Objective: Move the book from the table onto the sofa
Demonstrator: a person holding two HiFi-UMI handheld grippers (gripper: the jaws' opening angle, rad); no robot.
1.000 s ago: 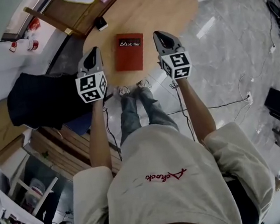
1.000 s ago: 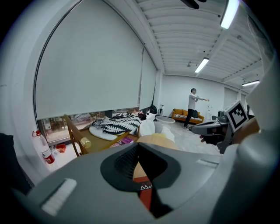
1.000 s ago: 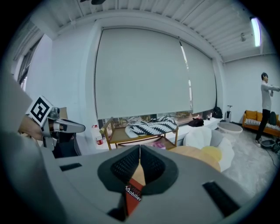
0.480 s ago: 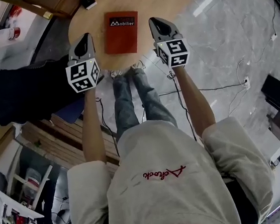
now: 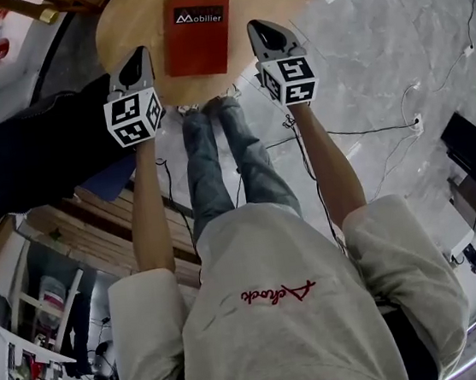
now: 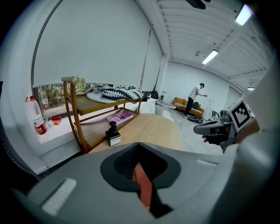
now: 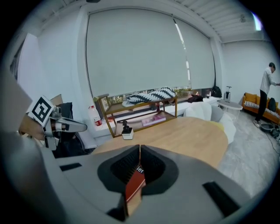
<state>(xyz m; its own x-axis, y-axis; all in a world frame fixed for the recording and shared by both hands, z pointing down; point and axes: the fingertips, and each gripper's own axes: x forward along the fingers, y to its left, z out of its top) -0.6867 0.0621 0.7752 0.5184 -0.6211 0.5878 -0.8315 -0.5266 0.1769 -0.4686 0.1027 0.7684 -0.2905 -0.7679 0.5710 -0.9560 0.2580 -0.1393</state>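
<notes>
Cream short-sleeve T-shirt, loose fit, with red cursive script across it. Faded blue-grey jeans. Pale sneakers. Left gripper and right gripper: grey moulded shells, tapered, with dark ribbed pads in recess. White marker cubes with black square patterns, one per gripper. Thin black cable runs from each.

A wooden rack by the window carries a black-and-white striped bundle up top, with a pink book on the shelf below. Just beside its leg sits a small black-capped white box. Far back, a person stands.
</notes>
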